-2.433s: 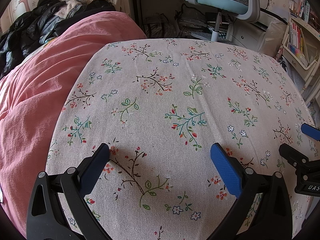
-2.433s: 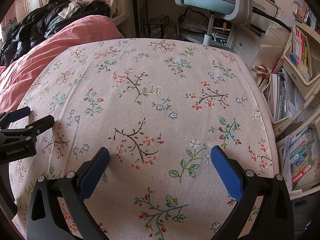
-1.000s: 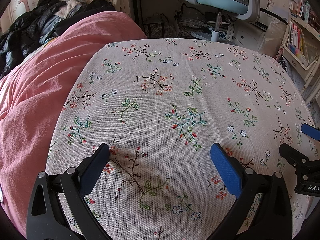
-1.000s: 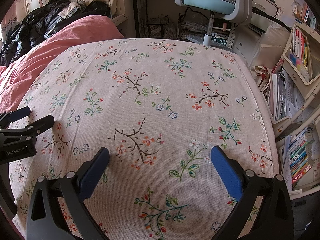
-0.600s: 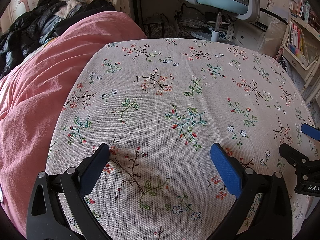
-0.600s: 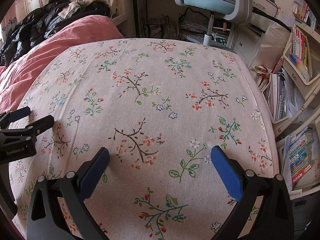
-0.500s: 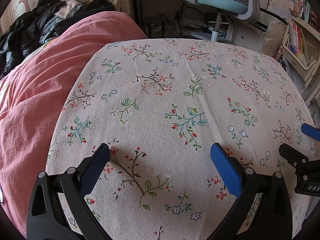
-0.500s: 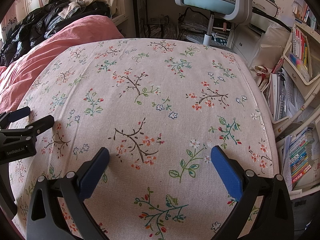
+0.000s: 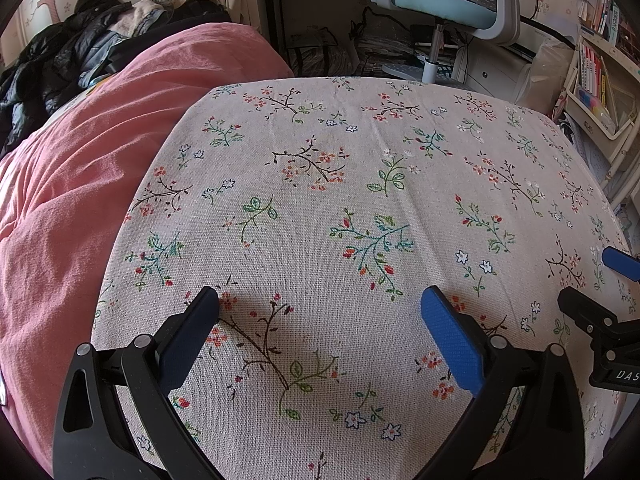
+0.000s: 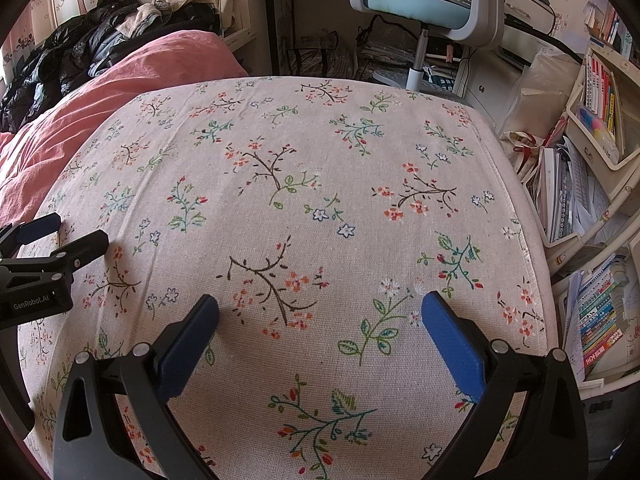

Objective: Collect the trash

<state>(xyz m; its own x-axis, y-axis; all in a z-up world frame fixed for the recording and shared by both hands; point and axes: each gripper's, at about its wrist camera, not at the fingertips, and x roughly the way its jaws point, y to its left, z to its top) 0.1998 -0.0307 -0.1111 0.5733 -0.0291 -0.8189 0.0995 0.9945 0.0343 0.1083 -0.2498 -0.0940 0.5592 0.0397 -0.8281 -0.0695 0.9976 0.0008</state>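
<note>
Left gripper (image 9: 320, 308) and right gripper (image 10: 320, 312): both spread wide, empty, side by side above floral cloth (image 9: 360, 184); pink blanket (image 9: 80, 168) at left.

This is a lived-in bedroom that doubles as a study. A pink duvet (image 9: 72, 168) fills the left of the frame, with a heap of dark jackets and clothes (image 9: 60, 56) piled at the upper left. A floral-print cloth (image 9: 320, 208) covers the surface in the centre. At the upper right stands a swivel desk chair with a light blue seat (image 10: 420, 4), and down the right edge white shelves hold books and loose papers (image 10: 592, 304)
</note>
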